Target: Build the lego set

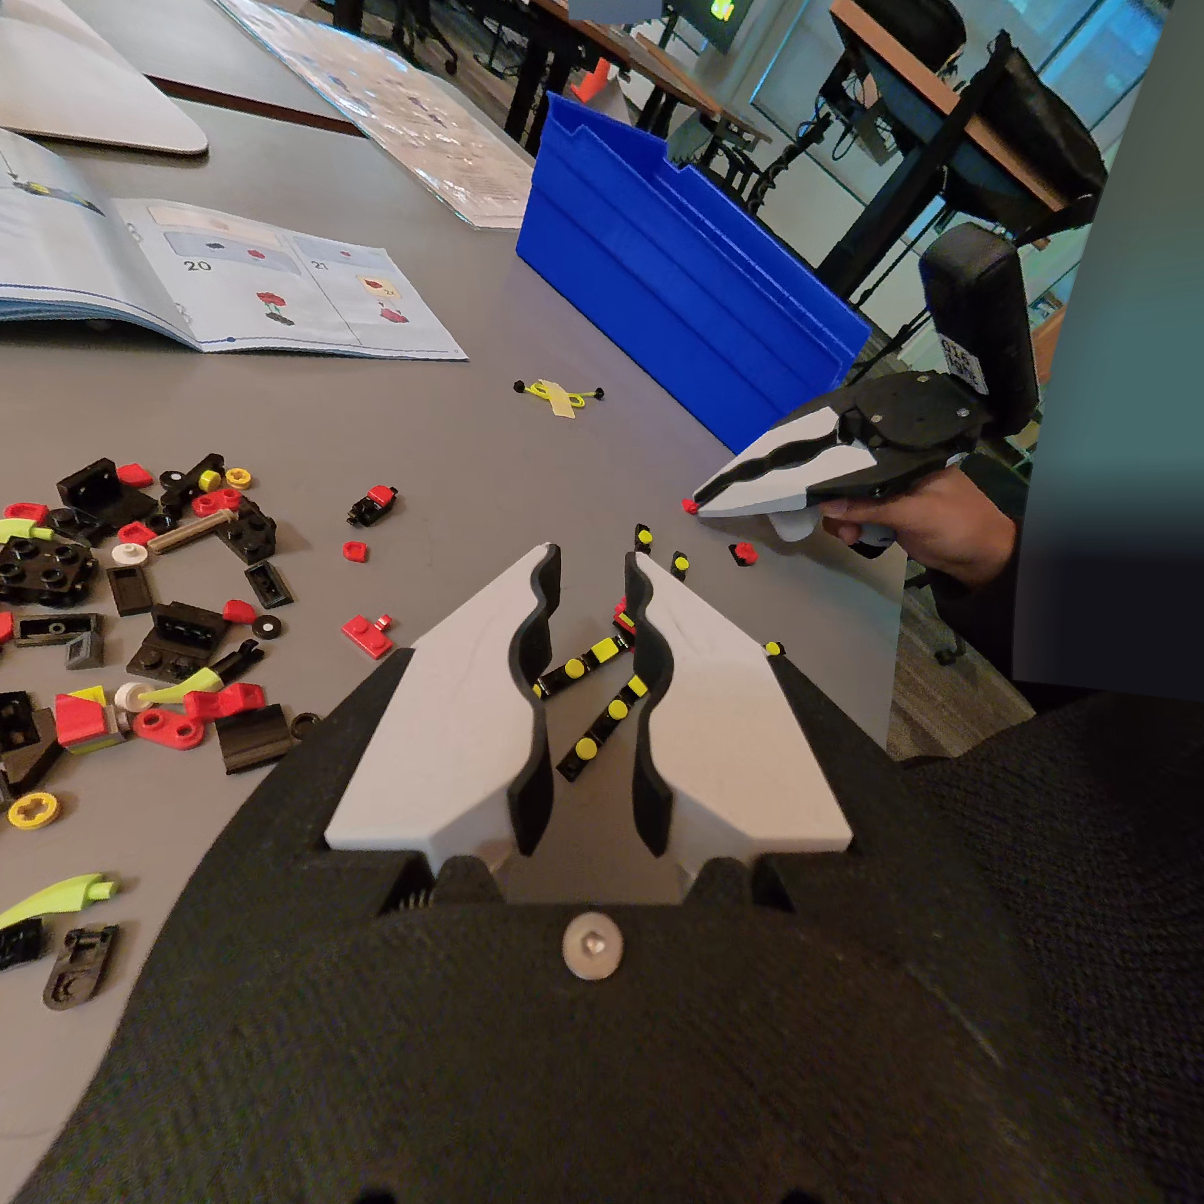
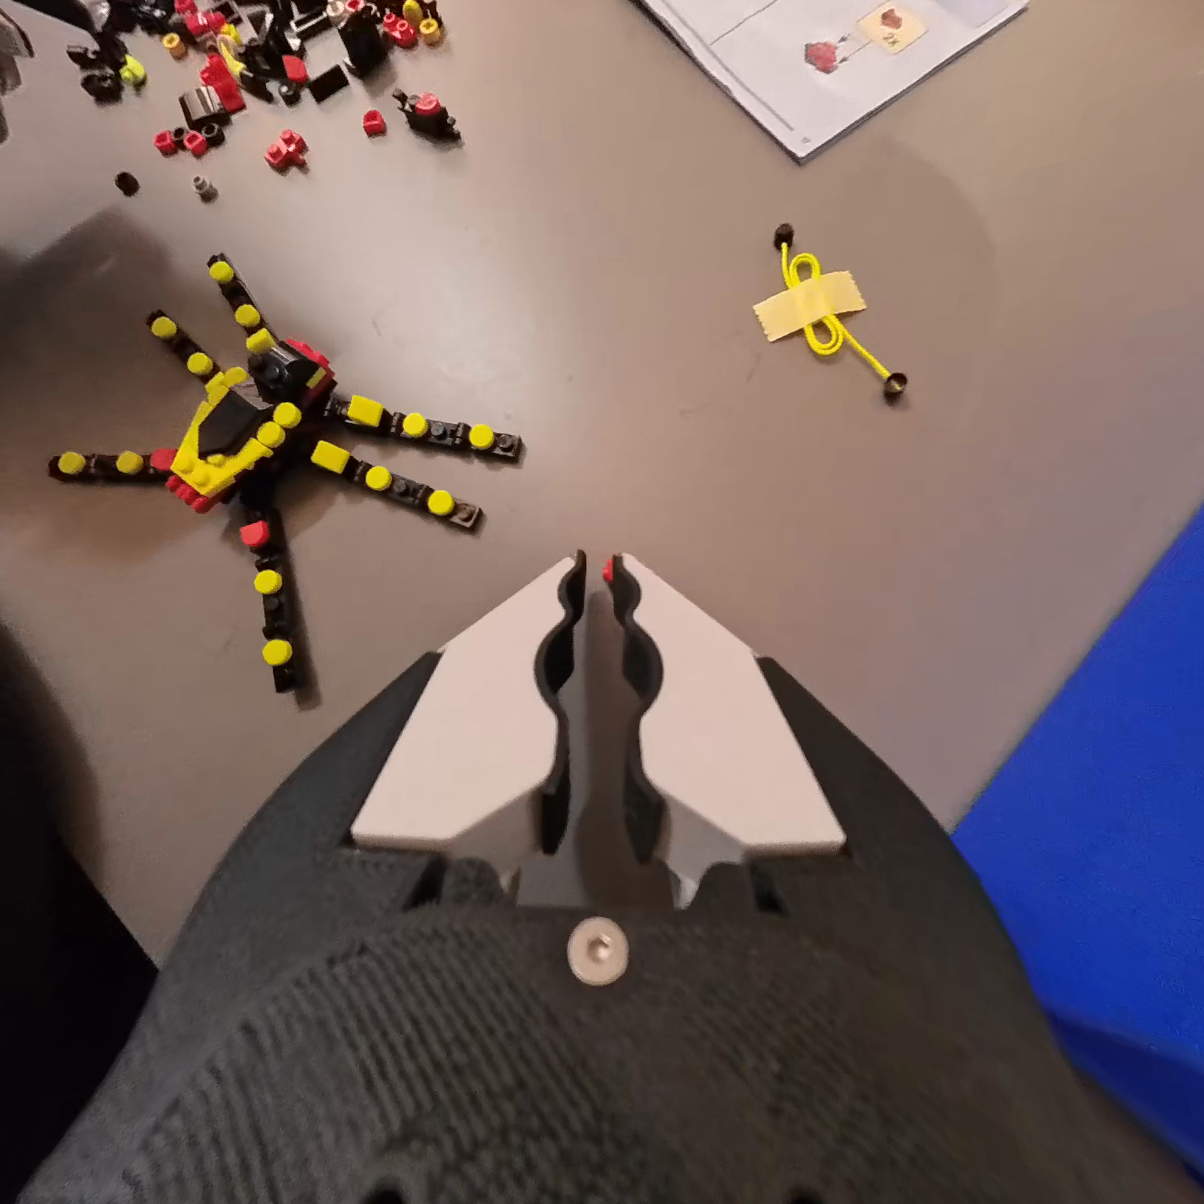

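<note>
A black, yellow and red lego spider [image 2: 228, 443] with several studded legs lies on the grey table. In the left wrist view only its legs [image 1: 606, 710] show, under and between my fingers. My left gripper [image 1: 594, 554] is open and empty, just above the spider. My right gripper [image 2: 599, 560] is nearly closed, with a small red piece [image 2: 607, 571] pinched at its tips, low over the table to the right of the spider. It also shows in the left wrist view [image 1: 700, 507], held by a hand [image 1: 925, 534], with the red piece [image 1: 689, 505] at its tip.
Loose black, red and yellow pieces [image 1: 130, 586] are spread on the left, also seen in the right wrist view [image 2: 260, 58]. An open instruction booklet [image 1: 228, 280] lies behind them. A blue bin [image 1: 684, 273] stands at the right. A taped yellow string [image 2: 811, 306] and a lone red piece [image 1: 743, 554] lie nearby. Some 20 centimetres of space lies between my two pairs of fingers.
</note>
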`<state>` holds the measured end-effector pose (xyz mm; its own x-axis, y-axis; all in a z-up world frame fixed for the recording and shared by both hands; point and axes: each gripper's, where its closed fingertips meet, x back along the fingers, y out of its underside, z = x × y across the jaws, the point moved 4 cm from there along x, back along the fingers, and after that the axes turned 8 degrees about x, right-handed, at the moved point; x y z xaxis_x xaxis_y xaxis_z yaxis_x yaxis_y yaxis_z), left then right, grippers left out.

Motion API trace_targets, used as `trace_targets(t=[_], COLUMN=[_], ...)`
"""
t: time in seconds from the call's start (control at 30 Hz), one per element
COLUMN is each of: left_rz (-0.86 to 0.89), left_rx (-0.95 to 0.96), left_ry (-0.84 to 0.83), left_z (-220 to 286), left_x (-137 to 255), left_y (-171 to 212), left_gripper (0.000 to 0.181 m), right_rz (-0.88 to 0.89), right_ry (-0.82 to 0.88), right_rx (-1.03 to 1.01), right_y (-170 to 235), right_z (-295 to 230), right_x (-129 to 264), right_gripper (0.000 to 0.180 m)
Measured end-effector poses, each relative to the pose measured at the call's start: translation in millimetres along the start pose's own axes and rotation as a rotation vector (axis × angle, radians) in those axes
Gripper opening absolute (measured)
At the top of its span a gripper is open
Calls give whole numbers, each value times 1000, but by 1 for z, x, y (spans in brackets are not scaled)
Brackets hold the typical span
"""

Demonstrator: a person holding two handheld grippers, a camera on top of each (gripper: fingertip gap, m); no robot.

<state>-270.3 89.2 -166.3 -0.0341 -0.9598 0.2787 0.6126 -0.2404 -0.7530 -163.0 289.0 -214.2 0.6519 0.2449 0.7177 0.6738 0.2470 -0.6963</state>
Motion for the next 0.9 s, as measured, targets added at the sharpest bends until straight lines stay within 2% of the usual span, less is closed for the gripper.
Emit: trace_targets(t=[0.07,0.2,0.37,0.5,0.67,0.77,0.9], left_rz=[-1,-5,-16,-36,-221,-314,-299], left_rx=[0,-13,-47,-79,-263,-375,-321], left_ry=[1,-2,8,61,158,152,188], left_z=[0,1,10,33,77,89,105], left_x=[0,-1,-5,-16,-52,-80,-86], left_y=[0,1,3,4,9,10,13], left_gripper=[17,17,17,19,25,25,22], right_rz=[-9,0,101,17,75,66,43], right_ry=[13,26,-28,47,68,71,52], right_rx=[18,48,131,256,187,177,107], right_y=[-1,-3,-13,10,14,15,19], right_z=[0,1,-12,-17,-30,-33,-35], right_x=[-1,4,37,54,63,60,54], right_gripper=[0,0,0,0,0,0,6])
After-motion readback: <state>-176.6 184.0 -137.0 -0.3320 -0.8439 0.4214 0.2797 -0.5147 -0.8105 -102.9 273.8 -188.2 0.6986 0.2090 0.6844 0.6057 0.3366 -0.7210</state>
